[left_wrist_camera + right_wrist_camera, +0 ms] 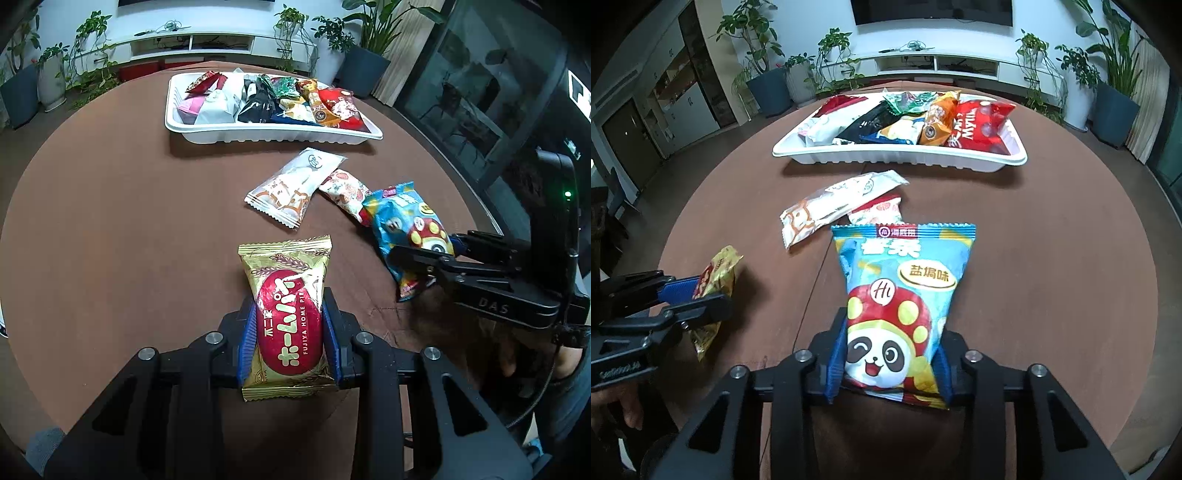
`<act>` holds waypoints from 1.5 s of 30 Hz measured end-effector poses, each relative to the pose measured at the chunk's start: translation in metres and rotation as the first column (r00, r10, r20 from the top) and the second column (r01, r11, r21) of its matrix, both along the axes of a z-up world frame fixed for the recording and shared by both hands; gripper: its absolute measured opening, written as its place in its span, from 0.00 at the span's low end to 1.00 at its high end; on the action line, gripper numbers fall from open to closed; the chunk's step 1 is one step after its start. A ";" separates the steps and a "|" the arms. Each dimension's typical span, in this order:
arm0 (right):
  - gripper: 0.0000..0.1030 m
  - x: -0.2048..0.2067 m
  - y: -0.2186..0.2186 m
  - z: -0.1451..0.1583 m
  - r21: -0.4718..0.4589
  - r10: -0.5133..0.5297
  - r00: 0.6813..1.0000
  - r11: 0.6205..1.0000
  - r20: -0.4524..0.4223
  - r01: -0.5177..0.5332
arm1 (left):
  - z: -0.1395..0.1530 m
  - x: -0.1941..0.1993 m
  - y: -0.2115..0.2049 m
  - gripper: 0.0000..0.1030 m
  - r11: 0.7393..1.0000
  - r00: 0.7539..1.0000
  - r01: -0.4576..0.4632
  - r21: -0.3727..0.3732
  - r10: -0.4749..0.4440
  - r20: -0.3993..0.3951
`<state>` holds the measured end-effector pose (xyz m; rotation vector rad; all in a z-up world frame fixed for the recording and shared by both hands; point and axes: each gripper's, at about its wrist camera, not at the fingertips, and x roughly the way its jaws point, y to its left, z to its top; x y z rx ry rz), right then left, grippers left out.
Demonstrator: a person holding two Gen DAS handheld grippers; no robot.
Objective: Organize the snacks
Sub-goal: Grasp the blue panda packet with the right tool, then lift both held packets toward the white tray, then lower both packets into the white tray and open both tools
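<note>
Your left gripper (290,332) is clamped on the gold snack packet (287,317) with the red oval label, its blue pads (248,339) pressed against both long sides, with the packet's far end toward the white tray (266,134). Your right gripper (890,354) has its blue pads against the lower sides of the blue panda snack bag (901,295), the bag pinched in at that point, so it holds the bag near its bottom seam while the rest lies flat on the brown round table (1052,258). From the left wrist view, the blue bag (404,236) sits to the right of the gold packet, well apart from it, with the right gripper (424,264) closed across its near end. Just beyond the blue bag lie two loose snacks: a white wrapper with orange print (291,188) and a smaller white and red packet (345,190), the two touching, the red one reaching the blue bag's far corner. The tray stands farther back on the table, crowded with mixed packets in red, black, white, green and orange.
</note>
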<state>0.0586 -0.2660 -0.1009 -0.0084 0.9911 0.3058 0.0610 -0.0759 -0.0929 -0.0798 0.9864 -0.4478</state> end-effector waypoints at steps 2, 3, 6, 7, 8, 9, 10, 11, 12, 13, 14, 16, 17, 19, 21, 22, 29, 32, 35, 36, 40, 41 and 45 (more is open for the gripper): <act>0.37 -0.004 -0.006 0.002 0.026 -0.013 1.000 1.000 -0.005 0.013 | 0.001 0.000 0.000 0.29 1.000 1.000 0.003 -0.005 -0.003 0.000; 0.37 -0.005 -0.009 0.004 0.042 -0.019 1.000 0.999 -0.006 0.019 | 0.001 0.000 0.000 0.29 1.000 1.000 0.003 -0.008 -0.003 0.002; 0.36 -0.010 -0.021 0.010 0.107 -0.043 0.999 0.993 -0.011 0.044 | 0.003 0.000 0.001 0.29 1.000 1.000 0.002 -0.015 -0.002 0.007; 0.36 -0.011 -0.026 0.013 0.126 -0.054 0.999 0.991 -0.009 0.054 | 0.004 0.000 0.002 0.29 1.000 1.000 0.000 -0.019 0.000 0.007; 0.36 -0.012 -0.032 0.016 0.147 -0.067 0.998 0.987 -0.007 0.067 | 0.005 0.000 0.003 0.29 1.000 1.000 -0.002 -0.024 0.002 0.007; 0.36 -0.012 -0.038 0.019 0.165 -0.079 0.997 0.983 -0.008 0.079 | 0.006 0.001 0.004 0.29 1.000 1.000 -0.004 -0.028 0.004 0.008; 0.36 -0.012 -0.043 0.020 0.183 -0.092 0.996 0.979 -0.011 0.092 | 0.007 0.002 0.005 0.29 1.000 1.000 -0.007 -0.031 0.007 0.009; 0.36 -0.009 -0.052 0.022 0.209 -0.110 0.994 0.971 -0.019 0.112 | 0.009 0.003 0.007 0.29 0.999 1.000 -0.010 -0.035 0.011 0.011; 0.36 -0.008 -0.059 0.024 0.228 -0.125 0.992 0.965 -0.025 0.127 | 0.010 0.004 0.009 0.29 0.999 1.000 -0.013 -0.039 0.013 0.013; 0.36 -0.006 -0.067 0.025 0.243 -0.144 0.989 0.959 -0.028 0.147 | 0.013 0.006 0.012 0.29 0.999 1.000 -0.018 -0.043 0.019 0.016; 0.36 -0.003 -0.076 0.026 0.252 -0.168 0.985 0.952 -0.030 0.170 | 0.014 0.008 0.013 0.29 0.999 1.000 -0.021 -0.045 0.022 0.017; 0.36 0.001 -0.092 0.028 0.266 -0.212 0.977 0.940 -0.034 0.213 | 0.020 0.013 0.018 0.29 0.998 0.999 -0.030 -0.049 0.031 0.026; 0.36 0.004 -0.102 0.030 0.277 -0.235 0.971 0.932 -0.038 0.236 | 0.023 0.017 0.022 0.29 0.998 0.999 -0.037 -0.050 0.039 0.034; 0.36 0.010 -0.117 0.035 0.278 -0.272 0.962 0.922 -0.032 0.270 | 0.029 0.025 0.028 0.29 0.998 0.998 -0.050 -0.050 0.052 0.045; 0.36 0.017 -0.128 0.043 0.268 -0.299 0.954 0.918 -0.016 0.293 | 0.040 0.037 0.033 0.29 0.997 0.996 -0.061 -0.050 0.064 0.066; 0.36 0.021 -0.132 0.047 0.266 -0.308 0.951 0.916 -0.008 0.299 | 0.044 0.043 0.034 0.29 0.997 0.995 -0.062 -0.048 0.066 0.075; 0.36 0.075 -0.119 0.097 0.235 -0.262 0.961 0.943 0.092 0.235 | 0.094 0.113 0.033 0.29 0.998 0.983 -0.060 -0.029 0.064 0.170; 0.36 0.107 -0.098 0.118 0.233 -0.208 0.971 0.956 0.117 0.177 | 0.112 0.146 0.024 0.29 0.998 0.979 -0.056 -0.023 0.059 0.195; 0.36 0.145 -0.069 0.127 0.218 -0.157 0.981 0.967 0.115 0.130 | 0.120 0.177 0.013 0.29 0.998 0.977 -0.057 -0.017 0.060 0.203; 0.36 0.156 -0.059 0.127 0.208 -0.138 0.984 0.972 0.109 0.113 | 0.120 0.188 0.009 0.29 0.998 0.978 -0.057 -0.011 0.058 0.200; 0.36 0.202 -0.029 0.115 0.174 -0.088 0.994 0.982 0.062 0.076 | 0.104 0.226 -0.005 0.29 0.998 0.984 -0.058 0.024 0.053 0.167; 0.36 0.213 -0.022 0.110 0.159 -0.080 0.996 0.985 0.049 0.071 | 0.099 0.234 -0.008 0.29 0.998 0.986 -0.060 0.030 0.054 0.160; 0.36 0.243 -0.008 0.086 0.113 -0.062 0.998 0.992 -0.008 0.062 | 0.078 0.259 -0.013 0.29 0.997 0.990 -0.063 0.049 0.056 0.127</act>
